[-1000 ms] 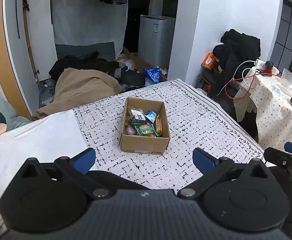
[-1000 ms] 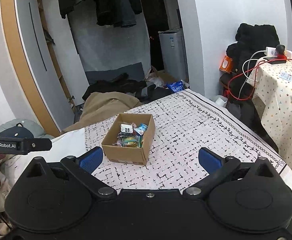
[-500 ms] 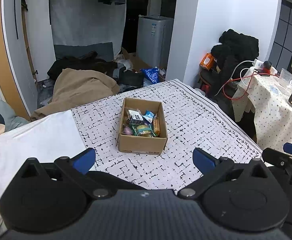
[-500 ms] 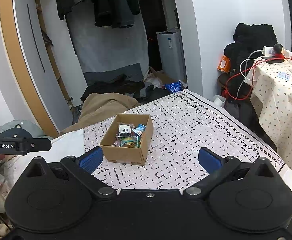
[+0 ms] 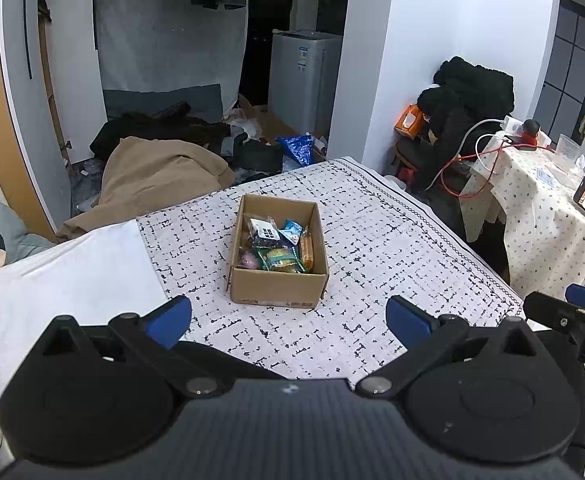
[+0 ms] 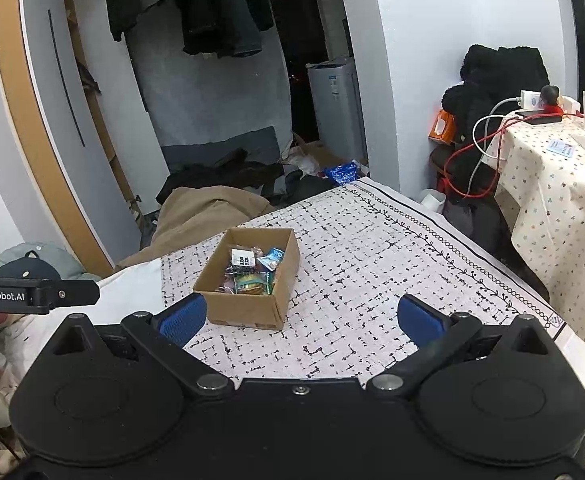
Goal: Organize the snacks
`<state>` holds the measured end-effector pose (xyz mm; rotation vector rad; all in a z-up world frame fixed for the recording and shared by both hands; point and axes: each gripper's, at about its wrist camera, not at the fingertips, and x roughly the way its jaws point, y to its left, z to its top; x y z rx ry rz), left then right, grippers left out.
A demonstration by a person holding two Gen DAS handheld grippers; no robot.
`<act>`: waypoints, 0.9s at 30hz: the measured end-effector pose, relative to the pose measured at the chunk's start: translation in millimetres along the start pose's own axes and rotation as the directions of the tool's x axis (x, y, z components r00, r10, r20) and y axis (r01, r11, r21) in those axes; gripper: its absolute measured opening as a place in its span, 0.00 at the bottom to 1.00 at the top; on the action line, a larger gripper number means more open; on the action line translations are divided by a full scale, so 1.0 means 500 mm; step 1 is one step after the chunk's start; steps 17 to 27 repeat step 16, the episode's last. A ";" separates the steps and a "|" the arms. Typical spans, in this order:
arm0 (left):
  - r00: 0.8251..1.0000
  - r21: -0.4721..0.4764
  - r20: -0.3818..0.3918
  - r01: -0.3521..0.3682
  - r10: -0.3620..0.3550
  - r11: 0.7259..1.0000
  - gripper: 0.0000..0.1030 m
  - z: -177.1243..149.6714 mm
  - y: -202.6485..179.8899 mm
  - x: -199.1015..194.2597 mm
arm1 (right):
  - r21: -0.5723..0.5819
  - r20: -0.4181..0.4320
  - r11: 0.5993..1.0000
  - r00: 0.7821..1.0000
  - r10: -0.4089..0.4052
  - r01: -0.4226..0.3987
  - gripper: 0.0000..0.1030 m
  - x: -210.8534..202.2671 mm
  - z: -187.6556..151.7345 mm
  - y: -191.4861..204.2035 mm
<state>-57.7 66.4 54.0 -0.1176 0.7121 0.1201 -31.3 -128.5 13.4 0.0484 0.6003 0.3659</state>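
A small open cardboard box stands on the black-and-white patterned cloth. It holds several wrapped snacks, among them a black-and-white pack, a light blue one and an orange one. The box also shows in the right wrist view with the snacks inside. My left gripper is open and empty, well short of the box. My right gripper is open and empty, just short of the box's near right corner.
A plain white sheet lies left of the cloth. A side table with a dotted cloth, cables and a phone stands at the right. Clothes lie on the floor beyond the cloth's far edge. A white pillar rises behind.
Both grippers have drifted slightly, so the box sits a little lower and to the left in each view. Both stay open and empty.
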 end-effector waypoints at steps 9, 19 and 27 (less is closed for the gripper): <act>1.000 0.004 -0.007 0.007 -0.007 1.000 1.00 -0.005 -0.006 0.010 | 0.001 -0.008 1.000 1.000 -0.009 0.009 1.00 0.006 -0.003 -0.004; 1.000 0.003 -0.006 0.013 -0.013 1.000 1.00 -0.008 -0.011 0.019 | 0.004 -0.009 1.000 1.000 -0.018 0.018 1.00 0.011 -0.008 -0.012; 1.000 0.003 -0.006 0.013 -0.013 1.000 1.00 -0.008 -0.011 0.019 | 0.004 -0.009 1.000 1.000 -0.018 0.018 1.00 0.011 -0.008 -0.012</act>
